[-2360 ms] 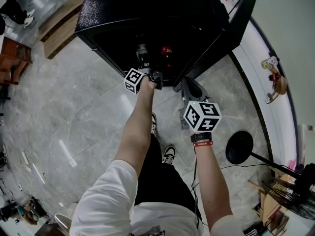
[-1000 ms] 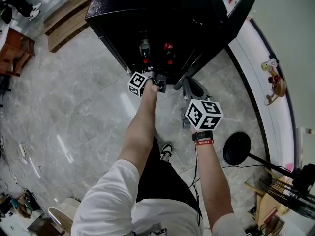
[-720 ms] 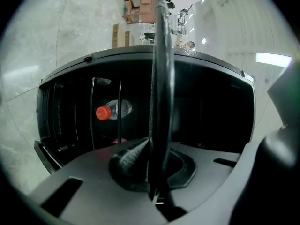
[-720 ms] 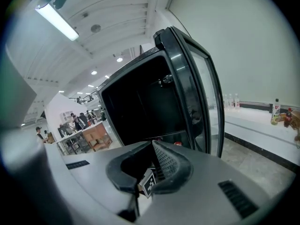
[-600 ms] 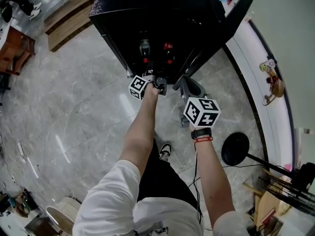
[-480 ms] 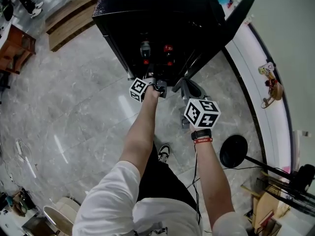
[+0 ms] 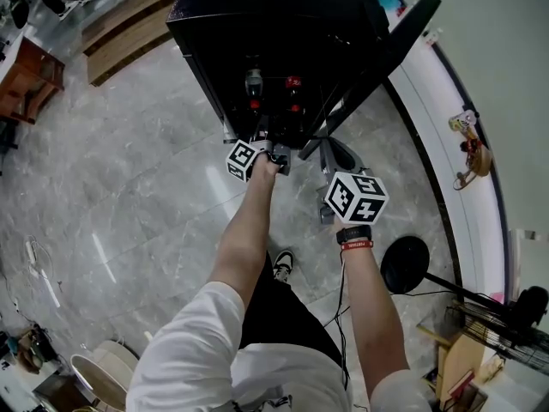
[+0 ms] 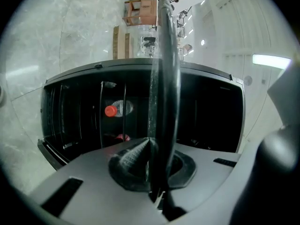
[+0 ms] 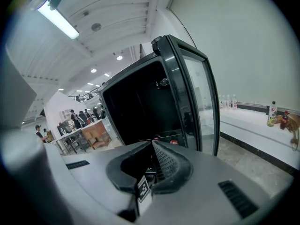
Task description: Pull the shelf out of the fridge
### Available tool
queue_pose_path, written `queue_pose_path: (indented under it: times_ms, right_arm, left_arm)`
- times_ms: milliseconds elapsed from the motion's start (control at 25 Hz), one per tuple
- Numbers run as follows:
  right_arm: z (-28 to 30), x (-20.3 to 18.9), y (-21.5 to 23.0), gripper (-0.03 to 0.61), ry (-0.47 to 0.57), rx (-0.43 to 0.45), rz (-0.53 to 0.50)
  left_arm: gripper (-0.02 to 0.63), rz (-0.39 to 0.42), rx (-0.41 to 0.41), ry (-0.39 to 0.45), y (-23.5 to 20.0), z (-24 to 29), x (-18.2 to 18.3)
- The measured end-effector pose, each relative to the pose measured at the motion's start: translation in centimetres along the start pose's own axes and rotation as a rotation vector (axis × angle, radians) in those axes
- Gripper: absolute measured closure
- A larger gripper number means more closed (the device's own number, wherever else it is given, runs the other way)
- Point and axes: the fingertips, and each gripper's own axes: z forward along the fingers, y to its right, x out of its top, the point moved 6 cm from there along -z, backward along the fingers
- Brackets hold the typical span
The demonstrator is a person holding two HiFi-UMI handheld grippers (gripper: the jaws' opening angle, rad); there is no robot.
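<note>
Grey stone floor (image 7: 129, 187) gives me room to pull back. My left gripper (image 8: 157, 146) jaws pinch the shelf (image 8: 164, 69) by its front edge at the fridge (image 7: 283, 24) mouth. I think it is stiff and thin, and the bottles (image 8: 118, 109) may wobble. Right gripper (image 9: 152, 146) jaws are pressed together, empty, beside the door (image 7: 382, 63).

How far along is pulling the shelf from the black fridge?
Done: the glass door stands open. In hand: the left gripper is clamped on the front edge of the dark shelf. Left: the shelf is not yet clear of the black fridge.
</note>
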Motion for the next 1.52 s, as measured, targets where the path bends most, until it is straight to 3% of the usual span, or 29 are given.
queue_pose_path:
  times_ms: [280,720,1160,1520]
  right_arm:
    - [-1.2,-1.0,-0.2,0.565,-0.005,0.006,0.021]
    - [-5.2,0.0,-1.5,0.563,0.012,0.009,0.045]
    - [-10.3,1.6,-2.2,0.563,0.043,-0.003,0.101]
    - [-15.0,1.8,-4.7,0.564,0.052,0.065,0.141]
  left_arm:
    - [0.589,0.015,0.006,-0.024,0.2,-2.2,-0.4]
    - [0.589,0.102,0.046,-0.098,4.6,-7.4,-0.2]
    - [0.589,0.35,0.101,-0.265,11.0,-14.1,-1.3]
    - [0.589,0.489,0.107,-0.32,18.5,-20.0,-1.9]
